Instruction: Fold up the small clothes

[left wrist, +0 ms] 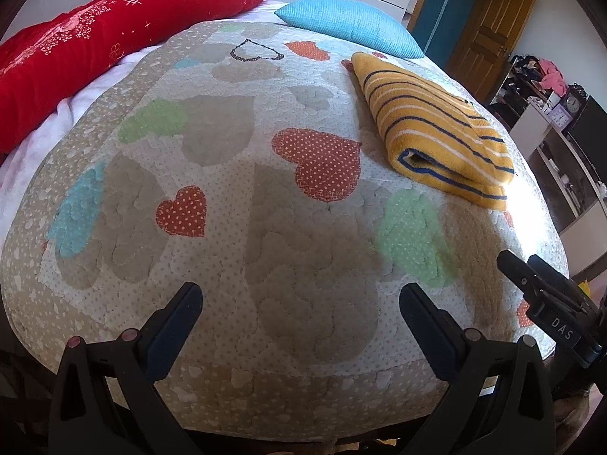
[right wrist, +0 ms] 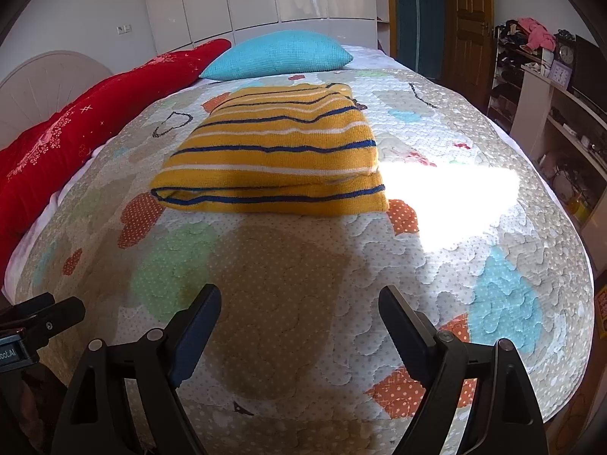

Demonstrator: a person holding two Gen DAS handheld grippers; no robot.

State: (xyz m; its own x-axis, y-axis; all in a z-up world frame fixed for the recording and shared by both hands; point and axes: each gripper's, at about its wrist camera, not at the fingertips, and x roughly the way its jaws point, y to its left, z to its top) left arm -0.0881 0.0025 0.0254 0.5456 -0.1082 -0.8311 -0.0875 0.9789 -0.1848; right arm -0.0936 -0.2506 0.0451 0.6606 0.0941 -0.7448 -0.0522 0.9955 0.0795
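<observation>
Both claws hang over the near end of the bed with nothing in them. Left claw [left wrist: 299, 299] has its jaws spread wide and empty above the quilt [left wrist: 235, 174], touching no cloth. Right claw [right wrist: 299, 303] is likewise spread wide and empty, hovering over the same heart-patterned quilt.

What matters is the folded garment [right wrist: 273, 159], a yellow knit with blue and white stripes. It lies flat on the quilt, already doubled over into a thick stack, well apart from both claws. From the right claw it sits straight ahead, its long side running across the view, with the folded edge facing the claw. From the left claw the garment [left wrist: 436, 129] lies ahead and off to the right, its long axis running away at a slant toward the blue pillow [left wrist: 353, 26]. So the right claw is the nearer and better lined up, by my reading.

A bright patch of sunlight falls just beside the garment's right end. A red bolster [right wrist: 76, 140] lies along the far left edge of the bed, clear of the work.

The garment looks folded already; whether another fold is wanted I cannot say.
</observation>
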